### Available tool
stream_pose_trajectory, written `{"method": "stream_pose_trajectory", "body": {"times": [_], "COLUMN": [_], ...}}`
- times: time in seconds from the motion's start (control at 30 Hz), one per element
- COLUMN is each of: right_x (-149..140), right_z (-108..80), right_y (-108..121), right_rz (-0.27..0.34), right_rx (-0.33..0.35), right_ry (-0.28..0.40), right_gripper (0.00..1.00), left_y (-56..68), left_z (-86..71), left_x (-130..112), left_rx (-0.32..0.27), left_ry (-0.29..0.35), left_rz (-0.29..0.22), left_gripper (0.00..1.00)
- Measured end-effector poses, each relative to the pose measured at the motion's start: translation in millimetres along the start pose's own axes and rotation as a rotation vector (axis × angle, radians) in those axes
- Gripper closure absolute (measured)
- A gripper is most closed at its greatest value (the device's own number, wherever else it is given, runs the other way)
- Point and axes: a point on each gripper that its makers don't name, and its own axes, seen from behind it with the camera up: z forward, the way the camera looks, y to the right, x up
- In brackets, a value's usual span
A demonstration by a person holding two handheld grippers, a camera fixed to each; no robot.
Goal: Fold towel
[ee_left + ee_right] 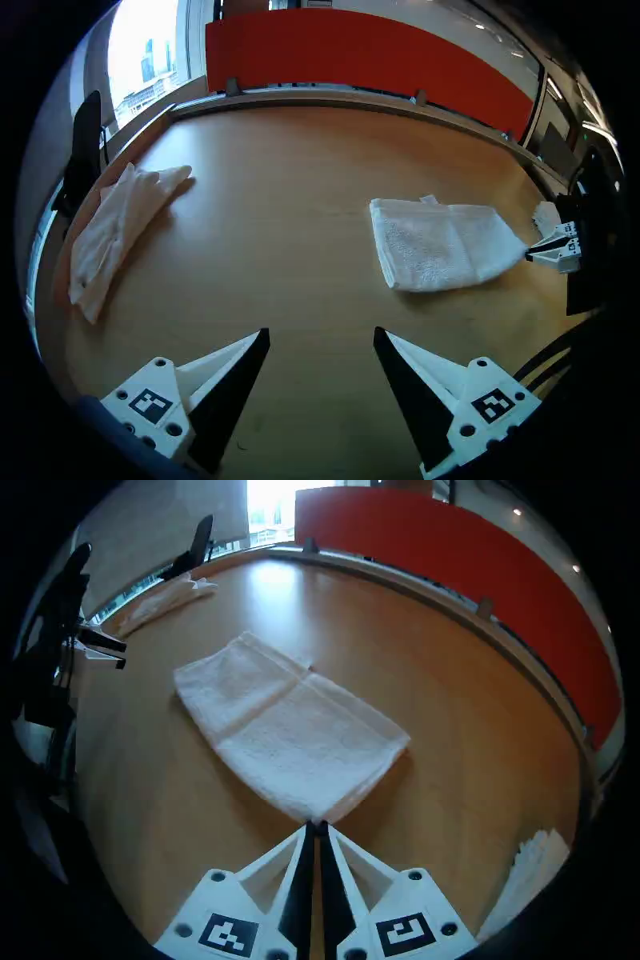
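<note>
A white towel (440, 244) lies folded on the wooden table (280, 240), to the right of centre in the left gripper view. My left gripper (320, 340) hovers open over bare wood, well short of the towel, with nothing between its fingers. In the right gripper view the same towel (288, 732) tapers to a near corner that meets my right gripper (314, 830), whose fingers are shut on that corner. The right gripper (530, 254) appears at the towel's right end in the left gripper view. The left gripper (120, 654) shows far off at the left.
A second, crumpled white towel (120, 220) lies by the table's left edge, also seen as the far towel (172, 592). More white cloth (532, 864) sits at the near right. A red partition (360, 56) lines the table's back edge. A dark chair (84, 152) stands at the left.
</note>
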Motion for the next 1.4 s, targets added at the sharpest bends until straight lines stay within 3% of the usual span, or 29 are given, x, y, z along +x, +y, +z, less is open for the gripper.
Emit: {"method": "stream_pose_trajectory", "body": {"times": [1.07, 1.4], "right_x": [83, 81], "right_z": [-81.9, -80.2], "right_y": [42, 39], "right_rz": [-0.089, -0.105], "right_rx": [-0.141, -0.132], "right_ry": [0.146, 0.139], "right_gripper": [0.96, 0.96], "left_y": [2.7, 6.4], "left_z": [-2.0, -1.3], "left_x": [11, 11], "left_rx": [-0.003, -0.008], "left_ry": [0.022, 0.022], "left_rz": [0.004, 0.008], "left_gripper": [0.03, 0.03]}}
